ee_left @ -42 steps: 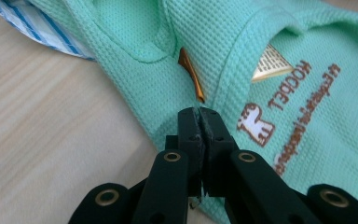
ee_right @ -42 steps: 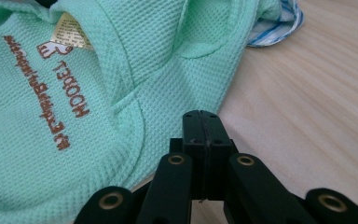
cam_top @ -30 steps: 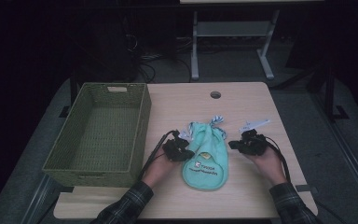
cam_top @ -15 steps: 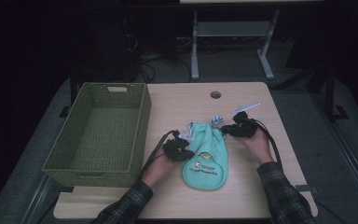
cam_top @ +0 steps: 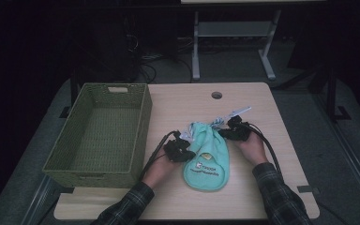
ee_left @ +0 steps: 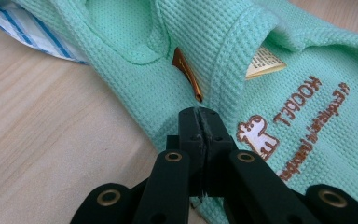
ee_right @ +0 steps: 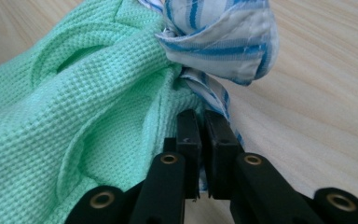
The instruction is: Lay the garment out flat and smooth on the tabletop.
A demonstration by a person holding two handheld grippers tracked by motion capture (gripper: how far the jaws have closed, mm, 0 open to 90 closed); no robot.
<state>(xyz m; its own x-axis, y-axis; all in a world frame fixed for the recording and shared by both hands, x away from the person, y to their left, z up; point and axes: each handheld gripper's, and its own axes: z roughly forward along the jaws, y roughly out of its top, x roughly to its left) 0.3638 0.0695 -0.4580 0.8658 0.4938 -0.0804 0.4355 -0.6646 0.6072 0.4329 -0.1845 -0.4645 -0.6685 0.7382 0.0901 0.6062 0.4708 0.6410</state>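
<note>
My two grippers are matt black all over: the left gripper (ee_left: 200, 122) ends in two flat, square-tipped jaws carried on angled link bars, each bar pinned with brass-ringed rivets, and the right gripper (ee_right: 203, 122) is built the same, with the same brass eyelets along its links. A thick black cable trails from each of them in the high view, looping back beside my left hand (cam_top: 161, 165) and my right hand (cam_top: 250, 148). My sleeves are a dark plaid, cuffed at the wrists.
</note>
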